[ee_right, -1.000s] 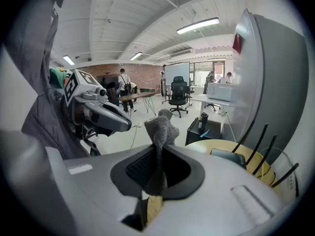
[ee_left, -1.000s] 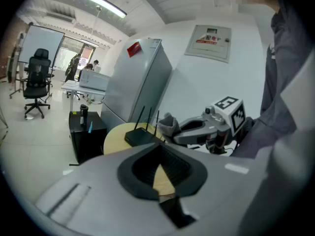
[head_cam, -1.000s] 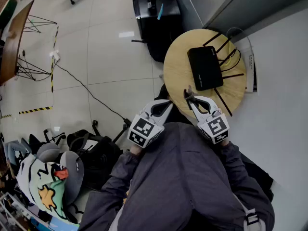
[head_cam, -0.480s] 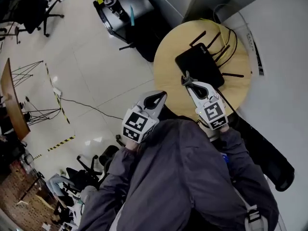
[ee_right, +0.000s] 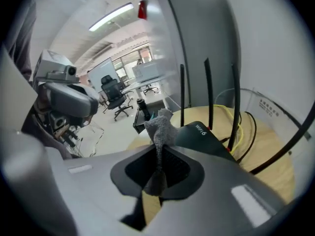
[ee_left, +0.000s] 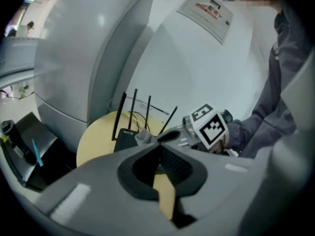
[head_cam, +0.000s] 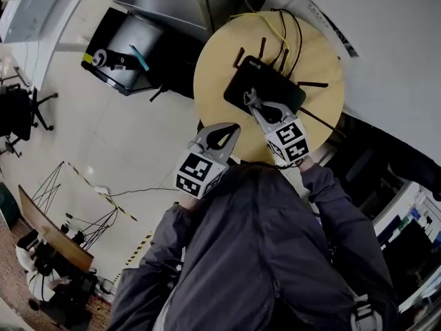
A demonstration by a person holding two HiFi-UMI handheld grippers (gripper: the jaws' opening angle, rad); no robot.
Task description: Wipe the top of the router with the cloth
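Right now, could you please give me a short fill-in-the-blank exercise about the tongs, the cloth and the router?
1. The right tongs pinch a ____ cloth.
2. The black router lies on a wooden table whose top is ____ in shape.
3. The left tongs are shut and hold ____.

Missing words: grey; round; nothing.

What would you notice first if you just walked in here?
A black flat router with thin upright antennas lies on a round pale wooden table. At the router's near edge, the right gripper pinches a fuzzy grey cloth, which sticks up from between its jaws.
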